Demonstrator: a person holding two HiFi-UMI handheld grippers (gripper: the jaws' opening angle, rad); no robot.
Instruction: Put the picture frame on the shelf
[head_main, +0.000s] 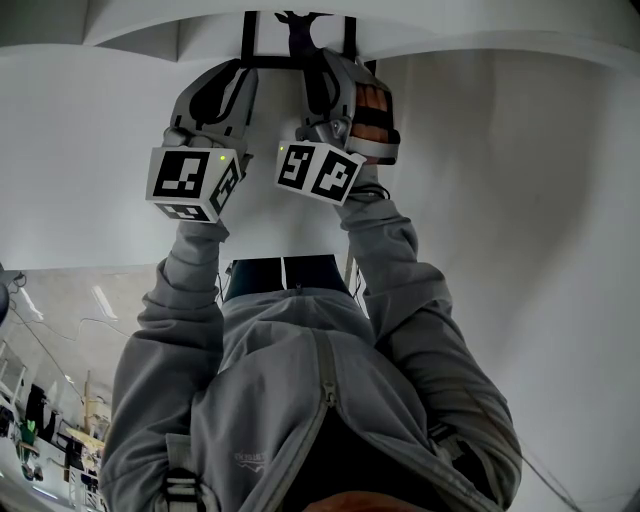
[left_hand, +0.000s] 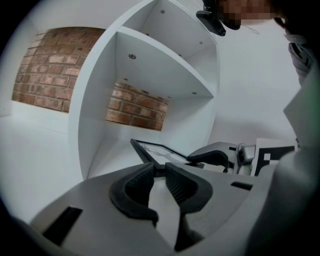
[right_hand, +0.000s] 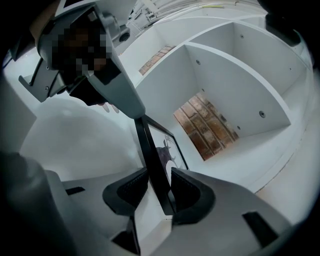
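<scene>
The black picture frame (right_hand: 152, 150), holding a dark animal print, stands on edge on the floor of a white shelf (right_hand: 235, 65) compartment. My right gripper (right_hand: 159, 185) is open, and the frame's near edge sits between its jaws with a gap on the left side. In the left gripper view the frame (left_hand: 160, 152) lies just past the tips of my left gripper (left_hand: 159, 172), whose jaws stand apart without pressing on it. The right gripper (left_hand: 220, 156) shows at the frame's right side. In the head view both grippers, left (head_main: 240, 75) and right (head_main: 325, 70), reach up to the frame (head_main: 270, 63).
The shelf (left_hand: 165, 75) is a white curved unit with several open compartments, one above another. A red brick wall (left_hand: 50, 70) shows behind and through it. A white wall lies on both sides. The person's grey sleeves (head_main: 400, 270) fill the lower head view.
</scene>
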